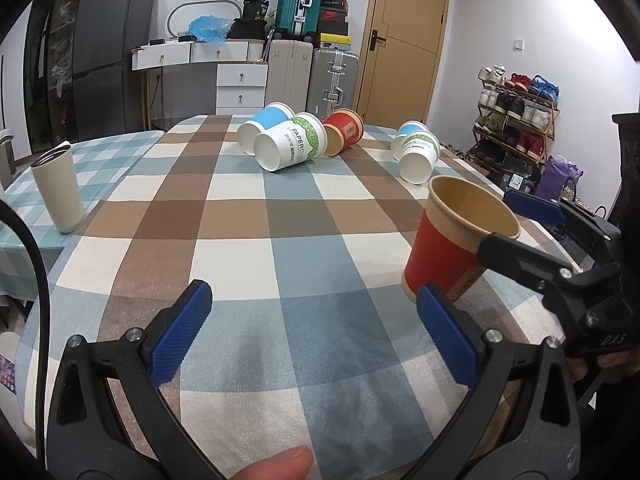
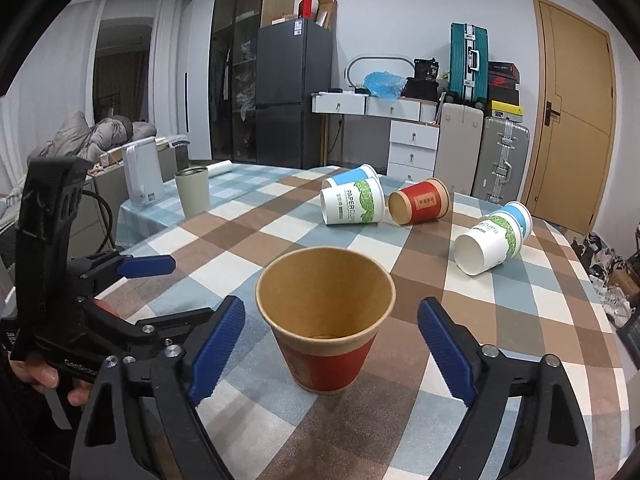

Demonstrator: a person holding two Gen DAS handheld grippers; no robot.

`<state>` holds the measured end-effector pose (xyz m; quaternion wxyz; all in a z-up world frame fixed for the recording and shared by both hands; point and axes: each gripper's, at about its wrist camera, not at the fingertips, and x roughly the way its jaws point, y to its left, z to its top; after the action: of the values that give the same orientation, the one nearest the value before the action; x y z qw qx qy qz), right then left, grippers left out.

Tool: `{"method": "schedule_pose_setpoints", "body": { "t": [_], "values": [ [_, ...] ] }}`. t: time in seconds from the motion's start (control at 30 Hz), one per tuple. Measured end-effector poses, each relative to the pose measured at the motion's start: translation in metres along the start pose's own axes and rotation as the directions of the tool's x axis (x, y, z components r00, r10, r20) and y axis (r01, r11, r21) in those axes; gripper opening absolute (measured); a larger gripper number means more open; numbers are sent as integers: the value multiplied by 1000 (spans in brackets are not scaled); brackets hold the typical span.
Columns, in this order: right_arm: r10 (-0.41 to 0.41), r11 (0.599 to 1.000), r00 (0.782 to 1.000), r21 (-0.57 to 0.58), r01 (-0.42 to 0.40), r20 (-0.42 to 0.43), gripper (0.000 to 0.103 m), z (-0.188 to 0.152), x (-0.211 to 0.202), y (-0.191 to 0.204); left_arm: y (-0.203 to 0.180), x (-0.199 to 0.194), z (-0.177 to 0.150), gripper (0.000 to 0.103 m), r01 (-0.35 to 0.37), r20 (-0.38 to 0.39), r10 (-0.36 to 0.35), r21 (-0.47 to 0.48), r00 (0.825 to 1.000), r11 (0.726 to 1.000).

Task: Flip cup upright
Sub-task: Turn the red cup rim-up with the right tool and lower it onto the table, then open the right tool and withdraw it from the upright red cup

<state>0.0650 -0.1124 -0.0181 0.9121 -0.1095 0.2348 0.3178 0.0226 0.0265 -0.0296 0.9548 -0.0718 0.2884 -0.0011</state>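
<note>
White cup (image 2: 354, 202) lettered "PAPERCUPS"

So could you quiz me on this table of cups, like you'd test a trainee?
1. True or false: the near red cup stands upright with its mouth up.
2. How many paper cups lie on their sides farther back? A) three B) five C) seven
3. Fill in: the right tongs are ____ around the near red cup, pads not touching it.

Key:
1. True.
2. B: a blue cup, a green cup and a far red cup together, then a blue-and-green pair to the right.
3. Open. The left tongs are open too, over bare cloth.
</note>
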Motion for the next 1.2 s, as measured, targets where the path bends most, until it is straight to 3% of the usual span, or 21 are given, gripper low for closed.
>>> {"method": "schedule_pose_setpoints", "body": {
  "t": [0.17,0.4,0.7,1.2],
  "values": [
    [26,999,999,28,-27,36,103,-1,-14,-11,-5,-6,1,102,21,27,-21,-2,999,1000],
    [43,998,991,48,-49,125,103,-14,-40,-26,-16,-11,3,102,44,44,-45,22,998,999],
    [51,992,986,102,-68,158,103,-28,-54,-46,-25,-21,11,102,32,123,-37,47,992,998],
    [60,988,978,130,-87,198,103,-32,-62,-52,-26,-19,10,102,26,135,-34,55,990,998]
  ]
}}
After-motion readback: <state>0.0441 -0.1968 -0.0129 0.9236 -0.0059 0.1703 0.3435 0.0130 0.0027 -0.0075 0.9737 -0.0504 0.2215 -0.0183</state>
